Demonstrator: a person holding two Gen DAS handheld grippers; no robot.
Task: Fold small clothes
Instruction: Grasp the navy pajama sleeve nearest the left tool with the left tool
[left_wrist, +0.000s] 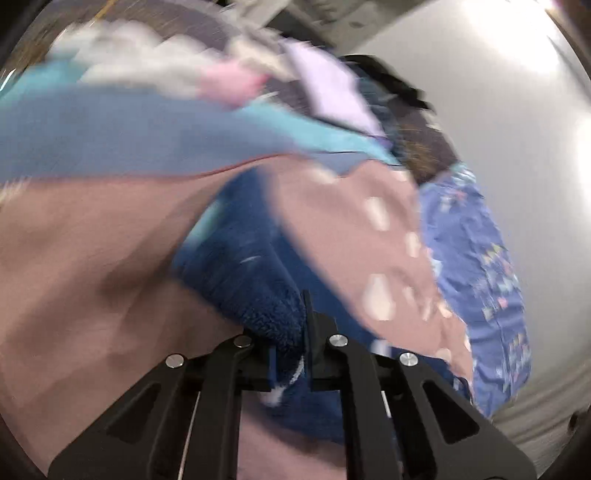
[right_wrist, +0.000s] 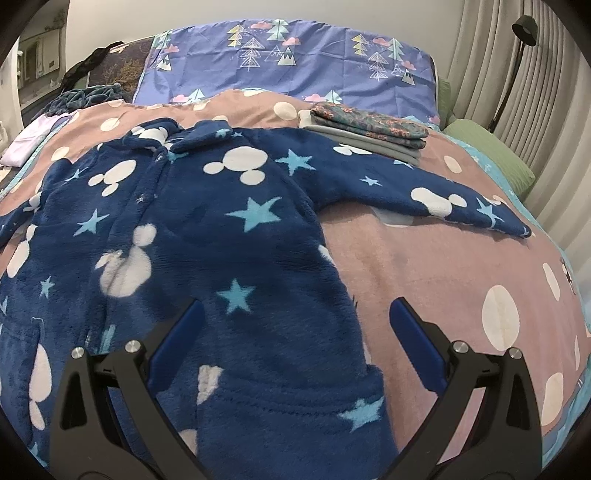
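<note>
A: Nearest the lens, the right gripper (right_wrist: 295, 325) hangs with its jaws spread wide over the lower part of the fleece pyjama top (right_wrist: 207, 229), one blue pad on each side of the fabric, nothing pinched.

B: And the left gripper (left_wrist: 291, 350)?

A: Clamped tight on a fold of that same dark blue fleece. Its view is smeared with blur, but the cloth plainly sits between the pressed pads.

B: Where does the top lie?

A: Spread flat on the pink spotted blanket (right_wrist: 443, 266), front up, collar away from the right camera, one sleeve stretched out to the right.

B: What's around it?

A: Just beyond that sleeve, a stack of folded clothes (right_wrist: 369, 129) sits on the blanket. Behind the collar, a purple pillow (right_wrist: 295, 59) printed with trees. To the top's far left, a pale lilac cloth (right_wrist: 26, 144) and a dark crumpled heap (right_wrist: 88, 94). Right of the sleeve, past the blanket's edge, a green cushion (right_wrist: 491, 155), then curtains (right_wrist: 517, 74).
</note>
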